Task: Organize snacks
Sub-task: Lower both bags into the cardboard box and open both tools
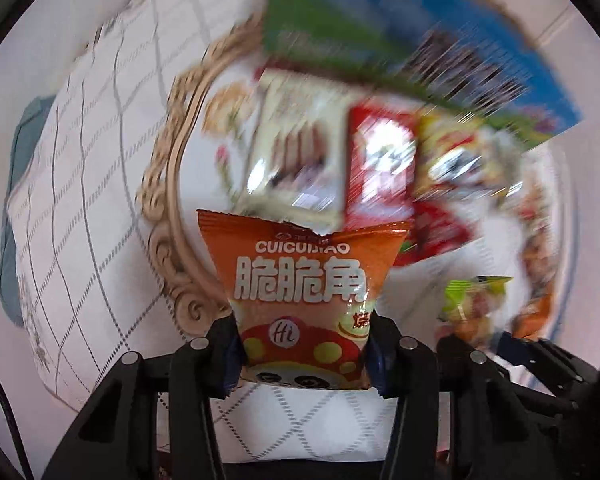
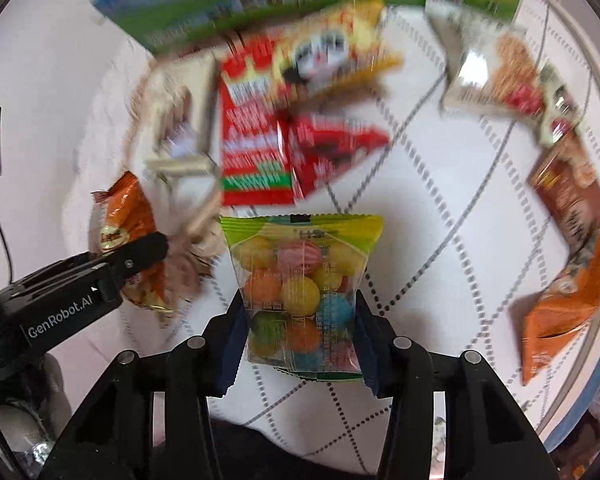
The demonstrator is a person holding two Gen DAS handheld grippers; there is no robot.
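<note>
both grippers carry a snack, so the step in hand looks like the carry between pick and place: each pack is already lifted off the cloth (image 2: 440,208) and must now go to its place. the left gripper (image 1: 304,356) is clenched on an orange bag (image 1: 300,280); the two pads press its lower sides and the bag stands up between them, its torn top edge pointing away from the camera. the right gripper (image 2: 300,344) grasps a candy pack (image 2: 300,288) with clear front and coloured balls inside, held by its lower half in the same way. below and ahead lie more snacks: a red pack (image 2: 256,136), a white pack (image 2: 496,80), and a brown pack (image 2: 568,196) at the right edge, all blurred. in the left view a tray (image 1: 168,184) with carved rim sits just beside the held bag, and some snacks seem to be inside it. i judge the next move calls for bringing each pack over its place, lowering it, and only then releasing, without collision between the two grippers, which are near each other.
</note>
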